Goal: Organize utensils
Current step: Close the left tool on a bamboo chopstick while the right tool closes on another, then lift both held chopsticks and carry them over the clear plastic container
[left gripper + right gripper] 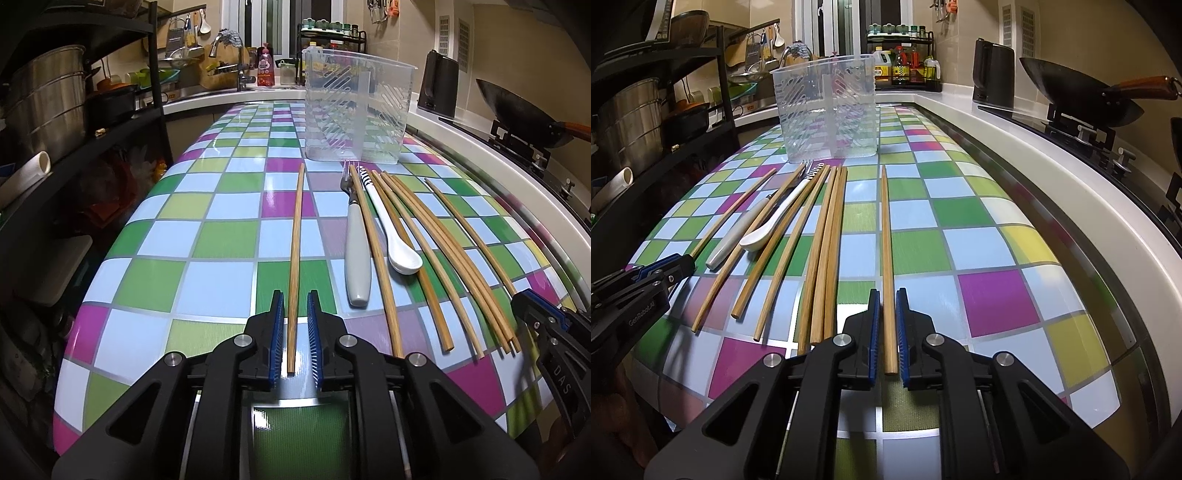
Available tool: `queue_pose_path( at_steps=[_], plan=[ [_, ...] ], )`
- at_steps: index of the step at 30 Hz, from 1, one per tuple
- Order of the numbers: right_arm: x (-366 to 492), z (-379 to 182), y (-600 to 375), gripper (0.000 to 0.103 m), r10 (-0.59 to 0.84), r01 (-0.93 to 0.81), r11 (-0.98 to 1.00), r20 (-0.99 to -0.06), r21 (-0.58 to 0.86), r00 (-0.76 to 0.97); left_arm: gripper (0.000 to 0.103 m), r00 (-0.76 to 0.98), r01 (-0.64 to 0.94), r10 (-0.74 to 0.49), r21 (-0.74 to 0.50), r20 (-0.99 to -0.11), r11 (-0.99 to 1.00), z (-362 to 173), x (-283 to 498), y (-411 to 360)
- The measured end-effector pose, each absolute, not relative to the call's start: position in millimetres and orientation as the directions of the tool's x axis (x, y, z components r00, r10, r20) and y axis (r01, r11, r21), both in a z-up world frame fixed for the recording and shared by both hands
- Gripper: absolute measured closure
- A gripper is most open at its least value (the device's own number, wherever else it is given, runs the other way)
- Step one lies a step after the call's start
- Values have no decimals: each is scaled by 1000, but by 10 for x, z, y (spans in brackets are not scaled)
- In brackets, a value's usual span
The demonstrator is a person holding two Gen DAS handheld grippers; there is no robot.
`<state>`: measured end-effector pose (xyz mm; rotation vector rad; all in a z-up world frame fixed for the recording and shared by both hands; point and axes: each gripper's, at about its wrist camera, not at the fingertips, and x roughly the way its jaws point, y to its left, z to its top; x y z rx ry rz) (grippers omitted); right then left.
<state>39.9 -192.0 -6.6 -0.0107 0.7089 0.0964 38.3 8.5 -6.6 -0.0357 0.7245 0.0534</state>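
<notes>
A clear plastic utensil holder [356,110] stands at the far end of the checkered table; it also shows in the right wrist view [827,107]. My left gripper [295,295] is open, its pads on either side of the near end of a lone wooden chopstick [295,243] lying flat. My right gripper [888,293] is open around the near end of another lone chopstick [885,240], with small gaps to both pads. Between them lie several chopsticks [436,251], a grey-handled fork [356,240] and a white spoon [391,229].
A black shelf rack with steel pots [48,99] stands left. A sink [236,74] and bottles are at the back. A black kettle [439,83] and a wok [517,107] on a stove sit right, past a white counter edge [1052,177].
</notes>
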Motion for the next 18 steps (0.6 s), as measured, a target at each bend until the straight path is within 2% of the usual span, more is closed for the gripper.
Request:
queue_pose_path(
  at_steps=[2, 5, 18],
  plan=[
    [405, -67, -1907, 96, 87, -96, 995, -652, 22, 753, 90, 747, -57, 40, -4, -664, 998, -64, 378, 77],
    [413, -60, -1901, 96, 92, -101, 995, -655, 24, 750, 97, 746, -52, 36, -4, -665, 999, -59, 378, 74],
    [397, -73, -1902, 94, 93, -99, 995, -652, 28, 753, 97, 750, -64, 48, 0, -660, 998, -66, 368, 61]
  ],
)
